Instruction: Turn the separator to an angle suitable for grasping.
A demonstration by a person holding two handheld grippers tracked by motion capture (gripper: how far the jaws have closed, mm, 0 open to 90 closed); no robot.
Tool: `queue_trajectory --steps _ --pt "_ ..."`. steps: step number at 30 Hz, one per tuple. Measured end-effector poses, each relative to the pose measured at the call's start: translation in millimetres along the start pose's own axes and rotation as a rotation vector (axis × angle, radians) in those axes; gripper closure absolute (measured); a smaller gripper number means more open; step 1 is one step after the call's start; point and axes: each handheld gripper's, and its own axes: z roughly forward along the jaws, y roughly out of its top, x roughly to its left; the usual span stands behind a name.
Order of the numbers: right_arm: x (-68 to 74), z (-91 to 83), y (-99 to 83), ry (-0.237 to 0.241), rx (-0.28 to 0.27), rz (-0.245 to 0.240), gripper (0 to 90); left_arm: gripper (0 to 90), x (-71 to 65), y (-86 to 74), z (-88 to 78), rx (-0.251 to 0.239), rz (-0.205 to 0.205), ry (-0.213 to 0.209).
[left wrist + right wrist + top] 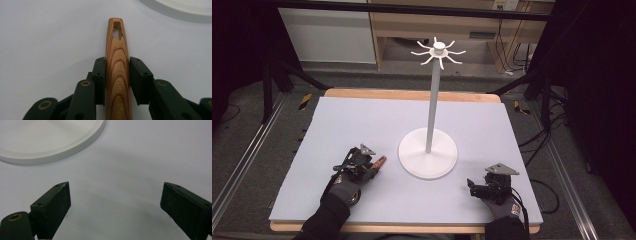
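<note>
The left tongs [117,82] grip a wooden handle [117,65] low over the counter [362,125]. Its long axis runs straight out between the jaws, and the slotted end points toward the white stand base [428,153]. The right tongs [115,205] stand open, holding nothing.

White hook stand [428,152] on pale mat [362,120], wooden table [412,94].

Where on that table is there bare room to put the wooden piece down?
Bare mat stretches along the far edge on both sides of the white stand's pole, and in front between the left gripper, shut on the wooden handle, and the open right gripper. It is tightest around the stand's round base.
</note>
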Motion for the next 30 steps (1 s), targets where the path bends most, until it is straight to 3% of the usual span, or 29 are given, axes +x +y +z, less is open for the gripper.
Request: queue_trajectory --steps 5,7,12,17,24,30 --pt "0.1 -0.3 0.0 0.003 0.000 0.002 9.8 66.6 0.8 0.2 0.2 0.002 0.002 -0.005" --pt "0.2 0.0 0.0 0.001 0.001 0.001 9.9 61.3 2.9 0.5 0.7 0.000 0.001 -0.040" --pt "0.1 0.4 0.0 0.002 0.002 0.002 9.8 57.4 1.1 3.7 1.5 0.023 0.030 -0.033" --pt "-0.5 0.3 0.3 -0.001 0.006 0.007 9.8 60.8 6.4 9.7 1.4 0.076 0.051 -0.060" --pt "-1.2 0.8 0.0 0.003 0.005 0.010 9.8 65.2 9.6 11.8 1.8 0.095 0.032 -0.073" --pt "-1.4 0.2 0.0 0.002 0.006 0.011 9.8 66.5 4.9 14.9 2.3 0.121 0.046 -0.041"
